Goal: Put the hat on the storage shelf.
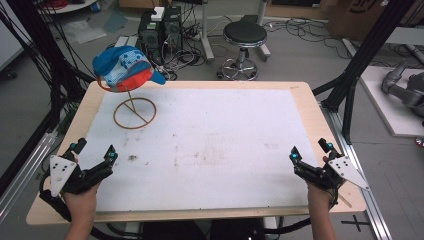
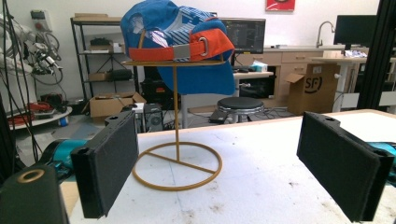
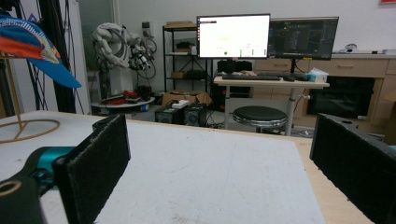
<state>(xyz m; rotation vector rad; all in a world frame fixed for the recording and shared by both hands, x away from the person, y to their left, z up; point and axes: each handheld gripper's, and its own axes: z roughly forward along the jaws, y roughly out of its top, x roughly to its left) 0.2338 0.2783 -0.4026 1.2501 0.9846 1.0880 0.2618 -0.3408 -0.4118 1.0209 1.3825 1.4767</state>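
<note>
Left gripper view: cap [image 2: 180,42] strap buckle [image 2: 204,45].

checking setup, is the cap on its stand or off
On: the cap sits atop the upright wire stand, clear of the table.

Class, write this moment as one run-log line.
left gripper: open, empty | right gripper: open, empty | cap: on stand, far left | table: stained

I see my left gripper [image 2: 238,172] gaping wide, its jaws framing the blue-and-orange cap [image 2: 180,42] on its wire stand [image 2: 176,161].
</note>
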